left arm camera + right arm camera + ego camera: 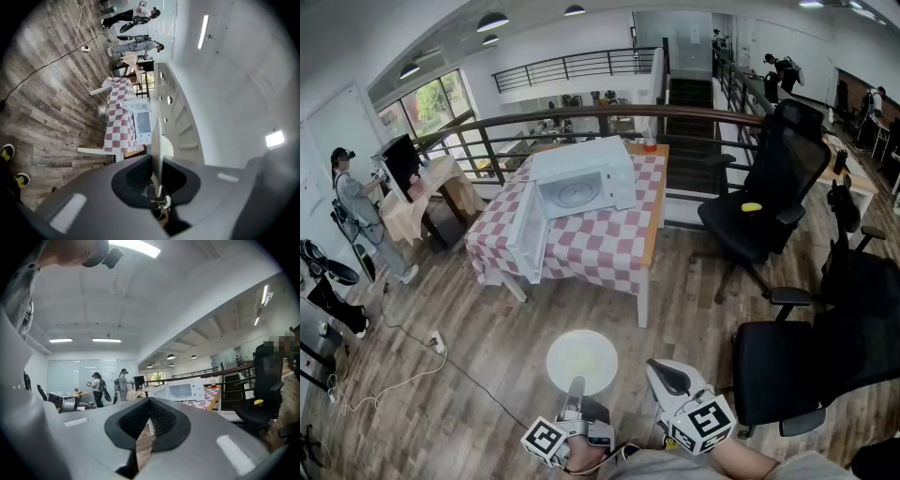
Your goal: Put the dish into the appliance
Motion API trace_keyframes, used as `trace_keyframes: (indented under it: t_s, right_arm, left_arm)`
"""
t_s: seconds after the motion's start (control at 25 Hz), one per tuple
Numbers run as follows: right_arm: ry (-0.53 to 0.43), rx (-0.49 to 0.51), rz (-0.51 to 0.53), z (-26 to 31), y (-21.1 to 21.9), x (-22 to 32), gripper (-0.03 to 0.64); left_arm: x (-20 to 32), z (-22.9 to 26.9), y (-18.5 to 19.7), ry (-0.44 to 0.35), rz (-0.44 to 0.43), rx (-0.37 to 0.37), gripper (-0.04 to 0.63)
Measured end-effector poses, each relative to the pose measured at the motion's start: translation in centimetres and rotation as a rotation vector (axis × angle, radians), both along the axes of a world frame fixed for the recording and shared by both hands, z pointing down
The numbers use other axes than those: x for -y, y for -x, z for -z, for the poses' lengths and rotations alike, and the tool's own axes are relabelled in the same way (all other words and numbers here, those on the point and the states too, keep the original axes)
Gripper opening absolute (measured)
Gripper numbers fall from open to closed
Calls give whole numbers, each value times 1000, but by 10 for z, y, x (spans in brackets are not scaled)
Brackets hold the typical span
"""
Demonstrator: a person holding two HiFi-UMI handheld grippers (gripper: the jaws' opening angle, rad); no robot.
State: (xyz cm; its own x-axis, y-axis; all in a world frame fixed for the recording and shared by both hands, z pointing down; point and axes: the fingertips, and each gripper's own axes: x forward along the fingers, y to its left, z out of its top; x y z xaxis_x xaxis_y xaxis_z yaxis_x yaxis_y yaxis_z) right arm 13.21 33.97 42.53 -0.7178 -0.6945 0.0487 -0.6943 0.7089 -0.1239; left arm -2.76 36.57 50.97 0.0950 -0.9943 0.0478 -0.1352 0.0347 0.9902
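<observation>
A floor of grey-brown wooden planks point(487, 328) fills the lower half of the head view. Upper centre stands a wooden table under a red-and-white checked cloth point(595, 246), with two black mesh office chairs point(769, 183) at the right.

On the cloth sits a boxy white microwave oven point(614, 173). Its door point(528, 230) is swung wide open toward the left of the frame. Its cavity holds only a round glass turntable point(578, 194).

The round, flat white dish point(582, 361) lies at the lower centre of the head view, level above the floor and well apart from the microwave oven, with bare planks between the two. It looks smooth and plain.

The left gripper point(576, 386) sits just below the dish in the frame. Its grey jaws are closed on the near rim, so the dish juts out ahead of it toward the table. In the left gripper view the dish shows edge-on as a thin pale blade pinched between the dark pads, with the microwave oven small beyond it.

The right gripper point(660, 371) is just right of the dish and apart from it. In the right gripper view its ribbed black pads meet at the tips and hold nothing.
</observation>
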Motion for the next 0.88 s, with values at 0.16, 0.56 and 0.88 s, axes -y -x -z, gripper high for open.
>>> trace_keyframes:
  t_s: [0.16, 0.56, 0.88]
  right_arm:
    - [20, 4, -4, -1, 4, -6, 0]
    - [40, 6, -14, -3, 14, -13, 0]
    - [100, 33, -36, -14, 27, -19, 0]
  left_arm:
    - [-4, 7, 0, -18, -19, 32, 28]
    - [-19, 16, 5, -28, -17, 11, 28]
    - [-27, 12, 20, -22, -33, 39, 28]
